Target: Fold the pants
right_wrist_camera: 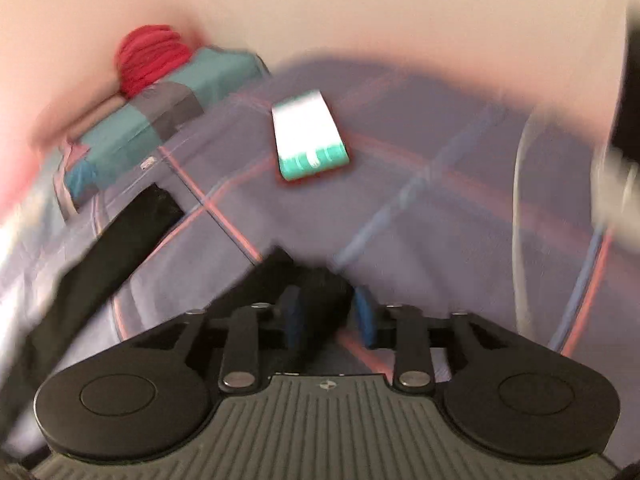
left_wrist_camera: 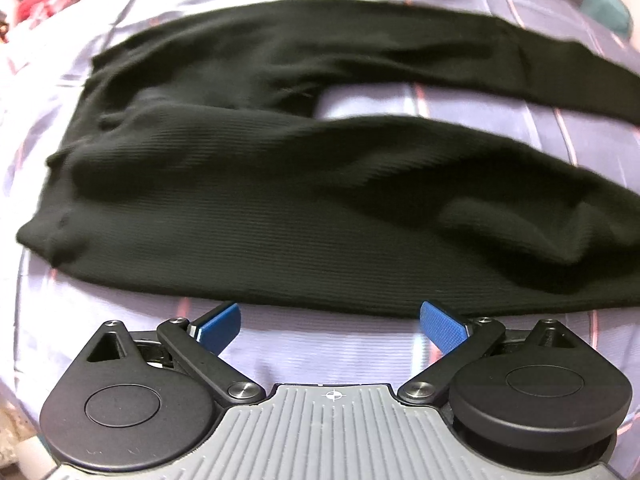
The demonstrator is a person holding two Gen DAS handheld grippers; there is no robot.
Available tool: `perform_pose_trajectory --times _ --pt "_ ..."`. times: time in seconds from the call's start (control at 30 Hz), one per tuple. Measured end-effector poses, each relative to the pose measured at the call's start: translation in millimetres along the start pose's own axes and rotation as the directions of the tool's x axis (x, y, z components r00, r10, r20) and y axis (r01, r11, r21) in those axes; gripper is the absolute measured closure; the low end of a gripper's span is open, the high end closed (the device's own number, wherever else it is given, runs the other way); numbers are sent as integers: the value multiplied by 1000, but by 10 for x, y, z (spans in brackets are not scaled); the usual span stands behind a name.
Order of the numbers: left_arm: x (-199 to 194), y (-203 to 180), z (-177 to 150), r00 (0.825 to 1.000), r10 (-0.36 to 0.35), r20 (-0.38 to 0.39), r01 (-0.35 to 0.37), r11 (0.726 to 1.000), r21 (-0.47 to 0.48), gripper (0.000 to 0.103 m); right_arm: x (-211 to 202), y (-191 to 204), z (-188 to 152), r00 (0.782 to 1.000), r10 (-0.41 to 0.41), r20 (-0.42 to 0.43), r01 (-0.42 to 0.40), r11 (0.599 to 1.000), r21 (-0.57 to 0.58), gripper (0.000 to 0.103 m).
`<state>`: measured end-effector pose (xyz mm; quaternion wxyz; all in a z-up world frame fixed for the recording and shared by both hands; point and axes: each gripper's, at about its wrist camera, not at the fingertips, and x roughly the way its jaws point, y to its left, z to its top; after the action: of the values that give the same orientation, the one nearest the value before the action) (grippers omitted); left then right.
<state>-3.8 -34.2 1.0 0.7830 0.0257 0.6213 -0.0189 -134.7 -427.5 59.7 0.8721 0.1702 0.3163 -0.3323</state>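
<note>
Left tongs (left_wrist_camera: pixel 331 322) gape just short of the black pants (left_wrist_camera: pixel 280 184); right tongs (right_wrist_camera: pixel 329 314) pinch a leg end.

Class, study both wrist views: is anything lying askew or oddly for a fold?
Yes. The black pants lie with their legs splayed apart, bedsheet showing between them, and the fabric is rumpled. The right gripper pinches one leg end; the left gripper is open, just short of the near leg.

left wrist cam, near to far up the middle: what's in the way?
Open left claw → bare strip of bedsheet → near pant leg → sheet showing in the gap between the legs → far pant leg → more sheet at the top.
</note>
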Motion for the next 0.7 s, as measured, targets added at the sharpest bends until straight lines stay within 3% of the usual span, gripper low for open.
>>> perform_pose_trajectory --times 0.03,0.1,0.17,0.2,0.27,0.33,0.4,0.43,0.47,0.53,0.6,0.63,0.7 --pt "-30 91 -3 1000 -4 12 5 1000 -17 0 -98 138 -31 998 65 7 -64 994 -89 45" --pt "-67 280 17 999 3 35 -1 999 -49 0 -294 584 -183 964 257 -62 -264 921 -288 33" --pt "-61 465 59 998 33 49 -29 996 -80 0 -475 1125 -433 883 425 -199 -468 759 -453 31" --pt "-48 586 98 998 38 54 -33 994 -103 0 -585 1431 -604 841 476 -257 -534 653 -537 31" --pt "-8 788 165 997 56 55 -47 987 -157 0 -733 1940 -904 787 522 -329 -592 488 -642 30" --pt "58 946 245 996 73 59 -61 980 -188 0 -782 2349 -1156 757 531 -381 -615 383 -689 32" --pt "161 1078 304 994 106 35 -96 973 -212 0 -655 2671 -1314 744 495 -450 -640 334 -692 38" --pt "220 1147 316 993 113 23 -105 971 -216 0 -548 2784 -1344 745 461 -483 -650 335 -682 58" --pt "287 1225 323 992 127 0 -124 967 -221 0 -464 2855 -1374 744 411 -527 -662 345 -665 96" --pt "368 1385 277 992 123 -33 -128 963 -238 0 -442 2831 -1392 718 366 -592 -696 355 -624 98" --pt "349 1552 174 996 89 -25 -93 958 -270 0 -513 2682 -1380 683 321 -656 -730 328 -599 98" --pt "333 1612 134 997 78 -21 -80 958 -275 0 -555 2610 -1382 681 305 -666 -732 318 -603 99" --pt "291 1705 75 998 64 -11 -65 960 -274 0 -617 2582 -1374 702 283 -653 -711 310 -631 99"
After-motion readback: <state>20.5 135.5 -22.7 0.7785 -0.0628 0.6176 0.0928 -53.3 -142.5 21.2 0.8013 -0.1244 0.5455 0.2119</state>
